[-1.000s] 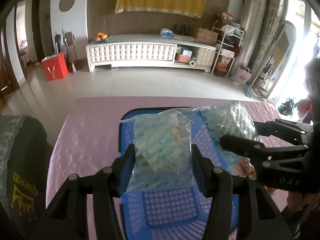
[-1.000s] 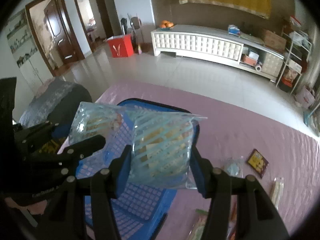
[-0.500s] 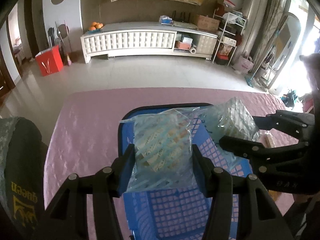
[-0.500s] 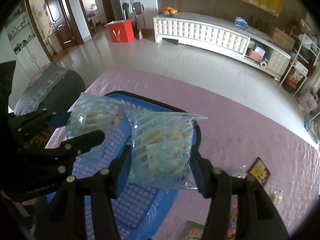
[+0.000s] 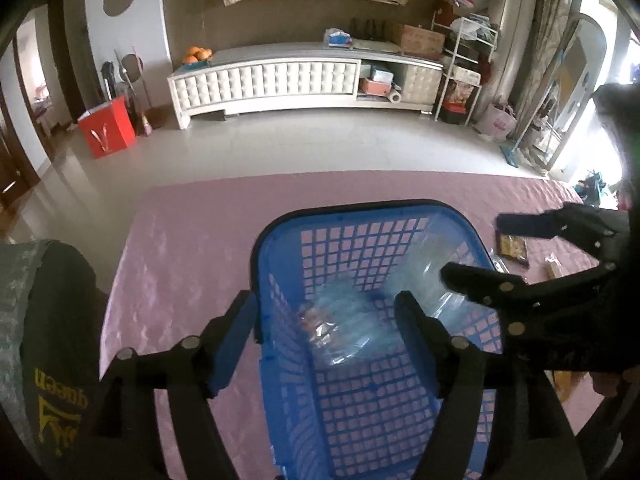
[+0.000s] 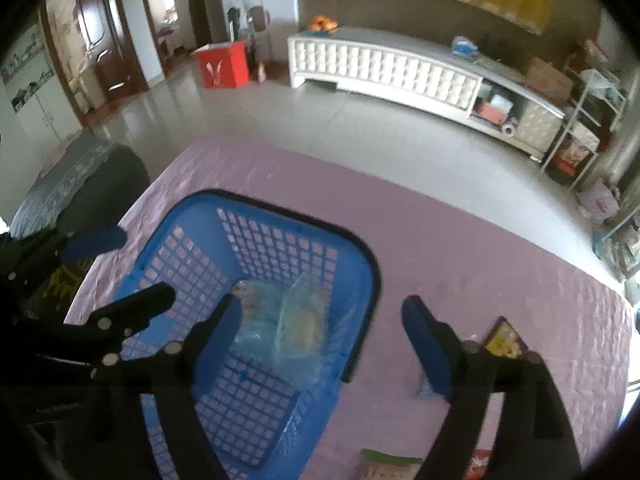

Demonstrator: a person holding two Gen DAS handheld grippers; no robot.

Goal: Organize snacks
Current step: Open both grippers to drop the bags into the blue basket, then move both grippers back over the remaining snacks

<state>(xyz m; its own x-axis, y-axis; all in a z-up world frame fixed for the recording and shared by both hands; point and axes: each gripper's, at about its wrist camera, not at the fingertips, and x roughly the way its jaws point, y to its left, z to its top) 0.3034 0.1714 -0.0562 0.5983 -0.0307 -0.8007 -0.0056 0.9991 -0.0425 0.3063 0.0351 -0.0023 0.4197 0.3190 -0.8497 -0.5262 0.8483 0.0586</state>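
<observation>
Both the left tongs (image 5: 326, 320) and right tongs (image 6: 322, 328) hang spread and empty over the blue basket (image 6: 360, 256). Two clear snack bags (image 6: 280, 328) lie inside it, the right tongs at the left pair's three o'clock.

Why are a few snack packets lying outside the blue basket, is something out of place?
Probably just unsorted. Two clear snack bags lie in the blue basket, one leaning on the other. A dark packet and a green-topped one lie loose on the pink tablecloth. Nothing looks spilled or torn, though the right-wrist view is blurry.
</observation>
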